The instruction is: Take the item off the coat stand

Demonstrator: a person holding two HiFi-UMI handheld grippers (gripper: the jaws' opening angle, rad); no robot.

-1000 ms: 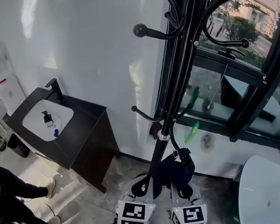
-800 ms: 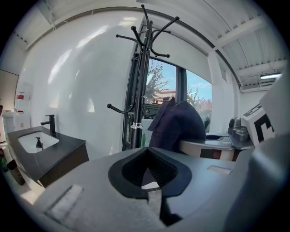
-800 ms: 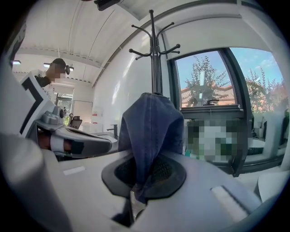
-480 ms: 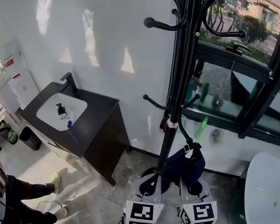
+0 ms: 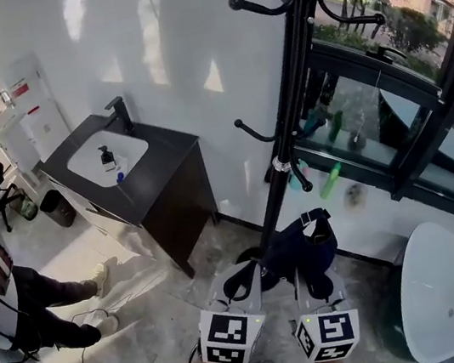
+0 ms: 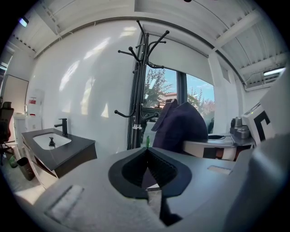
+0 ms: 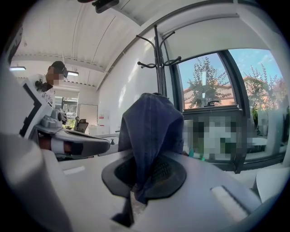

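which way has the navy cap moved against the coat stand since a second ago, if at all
Yes: away from the stand. In the head view the navy cap hangs farther below the silver ring on the coat stand than before.

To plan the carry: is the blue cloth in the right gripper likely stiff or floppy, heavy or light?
Probably floppy: the cloth bunches and creases where the right gripper pinches it. Likely light, as a pinch on one edge holds it all. It may sag or swing when moved.
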